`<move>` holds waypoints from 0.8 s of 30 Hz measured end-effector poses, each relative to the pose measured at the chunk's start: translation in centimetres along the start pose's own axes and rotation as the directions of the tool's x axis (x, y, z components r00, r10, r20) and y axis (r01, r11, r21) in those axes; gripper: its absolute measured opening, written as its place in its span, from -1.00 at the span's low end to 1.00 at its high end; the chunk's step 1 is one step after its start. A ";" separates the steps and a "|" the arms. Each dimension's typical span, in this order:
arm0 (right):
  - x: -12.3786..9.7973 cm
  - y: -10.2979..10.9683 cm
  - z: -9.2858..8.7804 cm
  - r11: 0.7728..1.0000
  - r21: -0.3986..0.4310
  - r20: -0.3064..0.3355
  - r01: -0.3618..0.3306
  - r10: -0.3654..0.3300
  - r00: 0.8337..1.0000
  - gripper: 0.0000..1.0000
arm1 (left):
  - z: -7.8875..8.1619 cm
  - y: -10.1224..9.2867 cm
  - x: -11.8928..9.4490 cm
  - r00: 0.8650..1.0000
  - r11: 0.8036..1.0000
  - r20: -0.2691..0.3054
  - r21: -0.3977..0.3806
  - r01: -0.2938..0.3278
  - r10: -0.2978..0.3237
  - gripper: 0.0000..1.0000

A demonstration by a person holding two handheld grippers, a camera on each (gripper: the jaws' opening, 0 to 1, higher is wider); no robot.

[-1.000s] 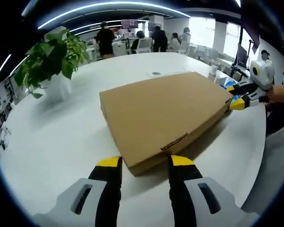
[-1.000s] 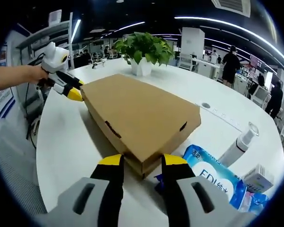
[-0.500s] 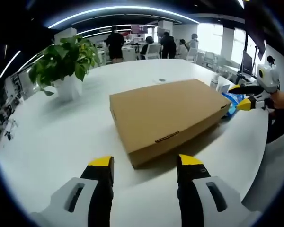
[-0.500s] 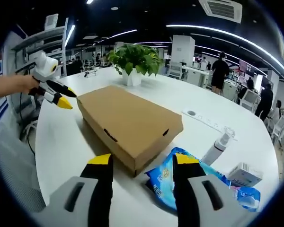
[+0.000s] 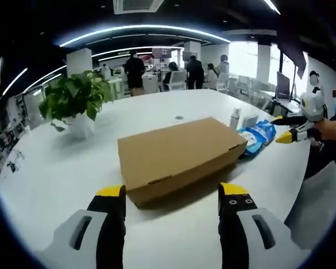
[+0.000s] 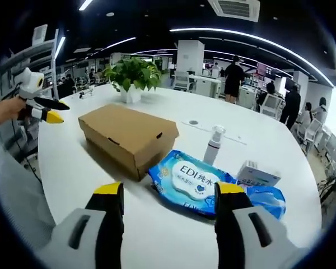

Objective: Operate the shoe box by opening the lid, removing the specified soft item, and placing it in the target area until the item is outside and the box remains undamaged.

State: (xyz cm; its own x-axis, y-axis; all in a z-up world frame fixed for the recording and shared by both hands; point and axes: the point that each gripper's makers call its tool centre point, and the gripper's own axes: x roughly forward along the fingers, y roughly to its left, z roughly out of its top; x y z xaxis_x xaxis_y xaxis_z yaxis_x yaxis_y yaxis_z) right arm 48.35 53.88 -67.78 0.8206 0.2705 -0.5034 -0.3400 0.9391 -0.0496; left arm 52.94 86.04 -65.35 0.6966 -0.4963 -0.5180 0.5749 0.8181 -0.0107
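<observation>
Shoe box (image 5: 178,156) is sitting shut on the white table (image 5: 56,179), lid down flat, nothing touching it. In the left gripper view it is lying just beyond the left gripper (image 5: 173,193), whose jaws are standing wide apart w/ nothing between them — yellow tips either side of the box's near end, clear of the cardboard. Right gripper (image 5: 285,128) is showing at far right in that view, held in a hand (image 5: 330,128), yellow tips pointing toward the box's far end but apart from it; its jaws are looking parted there.

In the right gripper view the right gripper (image 6: 169,191) is hanging back from the table edge, jaws spread wide and empty. Box (image 6: 126,137) is lying left of centre, one corner pointing at the camera. Blue wipes pack (image 6: 197,182) is lying flat just beside the box's near right corner — soft-looking, label up. Small white spray bottle (image 6: 213,145) is standing upright behind the pack, a small white carton (image 6: 257,175) to its right, resting on more blue packaging. Left gripper (image 6: 42,110) is showing at far left, well off the box. Potted plant (image 6: 131,77) is standing on the table beyond the box. People are standing in the office background.
</observation>
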 end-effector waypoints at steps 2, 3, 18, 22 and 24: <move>-1.0 -0.3 -0.3 1.000 0.012 0.003 0.011 -0.011 1.000 0.33 | 0.0 -0.8 -0.4 1.000 1.000 0.005 0.003 0.002 -0.002 0.41; -1.4 -0.3 -0.5 1.000 0.022 0.002 0.013 -0.013 1.000 0.35 | -0.1 -1.1 -0.6 1.000 1.000 0.007 0.004 0.004 -0.004 0.42; -7.6 -0.8 -3.3 0.993 0.080 -0.003 0.092 -0.092 0.996 0.72 | -1.7 -5.5 -4.0 0.998 0.999 0.046 -0.013 0.033 -0.032 0.76; -8.5 -0.8 -3.7 0.991 0.083 0.004 0.102 -0.103 0.995 0.84 | -2.3 -6.4 -4.5 0.998 0.999 0.042 0.005 0.039 -0.039 0.90; -8.8 -0.9 -3.8 0.991 0.088 0.005 0.104 -0.105 0.994 0.89 | -2.7 -7.0 -4.6 0.998 0.999 0.030 0.024 0.048 -0.048 0.96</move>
State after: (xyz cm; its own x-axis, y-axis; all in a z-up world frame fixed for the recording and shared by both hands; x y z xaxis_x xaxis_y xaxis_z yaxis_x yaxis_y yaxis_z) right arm 39.64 49.88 -66.61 0.8541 0.1717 -0.4909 -0.2111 0.9771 -0.0255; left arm 44.55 83.44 -65.19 0.6806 -0.5440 -0.4908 0.6178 0.7862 -0.0148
